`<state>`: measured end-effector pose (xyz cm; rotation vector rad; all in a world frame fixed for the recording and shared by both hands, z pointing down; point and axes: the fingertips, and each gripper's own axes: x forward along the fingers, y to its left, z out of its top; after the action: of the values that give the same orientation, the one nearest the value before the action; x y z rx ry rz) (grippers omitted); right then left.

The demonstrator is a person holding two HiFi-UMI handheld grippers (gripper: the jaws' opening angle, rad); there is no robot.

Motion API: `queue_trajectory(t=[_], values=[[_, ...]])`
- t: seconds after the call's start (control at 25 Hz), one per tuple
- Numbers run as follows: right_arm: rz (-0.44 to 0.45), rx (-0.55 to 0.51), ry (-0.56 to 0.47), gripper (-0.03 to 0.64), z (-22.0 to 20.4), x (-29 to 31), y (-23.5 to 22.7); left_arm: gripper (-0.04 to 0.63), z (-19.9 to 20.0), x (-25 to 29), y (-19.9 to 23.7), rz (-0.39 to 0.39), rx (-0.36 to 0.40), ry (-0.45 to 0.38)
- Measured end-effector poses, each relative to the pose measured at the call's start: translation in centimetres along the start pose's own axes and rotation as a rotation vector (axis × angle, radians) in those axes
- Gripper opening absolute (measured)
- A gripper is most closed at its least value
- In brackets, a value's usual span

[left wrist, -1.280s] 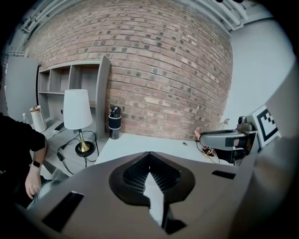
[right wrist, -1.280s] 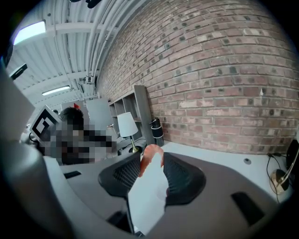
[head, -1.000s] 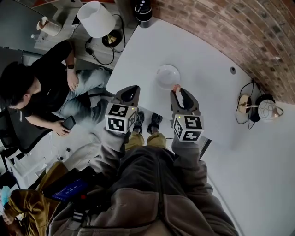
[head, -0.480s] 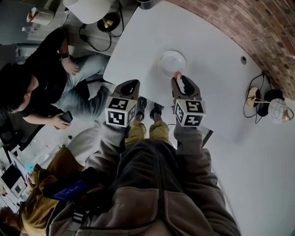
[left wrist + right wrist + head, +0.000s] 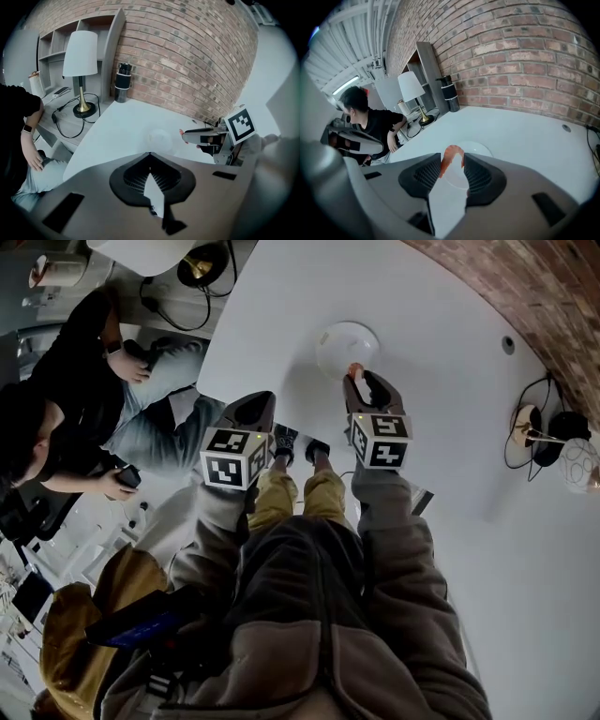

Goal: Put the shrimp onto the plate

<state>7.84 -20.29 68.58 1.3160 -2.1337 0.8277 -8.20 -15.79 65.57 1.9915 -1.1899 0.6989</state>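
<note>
A white plate (image 5: 345, 343) lies on the white table (image 5: 441, 418), near its front edge. My right gripper (image 5: 361, 381) hovers at the plate's near rim, shut on an orange shrimp (image 5: 355, 370). In the right gripper view the curved shrimp (image 5: 451, 158) sticks up between the two dark pads, with the plate (image 5: 482, 149) just beyond and below. My left gripper (image 5: 253, 411) hangs to the left, off the table's edge, jaws together and empty. The left gripper view shows the plate (image 5: 161, 138) and the right gripper (image 5: 188, 136) coming in from the right.
A seated person in black (image 5: 66, 399) is on the left, beside the table. A lamp (image 5: 78, 70) and a black cylinder (image 5: 123, 82) stand at the far end. Cables and a headset (image 5: 548, 442) lie at the table's right. A brick wall (image 5: 525, 51) runs behind.
The head view has swung, so everything sits higher in frame. The right gripper still carries the shrimp at the plate's near rim. The left gripper keeps its place beside it.
</note>
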Motion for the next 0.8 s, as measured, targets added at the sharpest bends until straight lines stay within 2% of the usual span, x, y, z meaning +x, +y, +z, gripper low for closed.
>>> queue_trajectory(t=[0.32, 0.52, 0.8], values=[[-0.004, -0.015, 0.081, 0.152, -2.2, 4.5, -1.5, 0.005, -1.2, 1.3, 1.1, 0.006, -0.024, 0.032], [-0.012, -0.068, 0.139, 0.152, -3.5, 6.8, -2.2, 0.005, -2.7, 1.5, 1.5, 0.010, -0.038, 0.065], [-0.042, -0.130, 0.200, 0.152, -4.2, 8.4, -2.9, 0.005, -3.1, 1.3, 1.8, 0.021, -0.047, 0.069]])
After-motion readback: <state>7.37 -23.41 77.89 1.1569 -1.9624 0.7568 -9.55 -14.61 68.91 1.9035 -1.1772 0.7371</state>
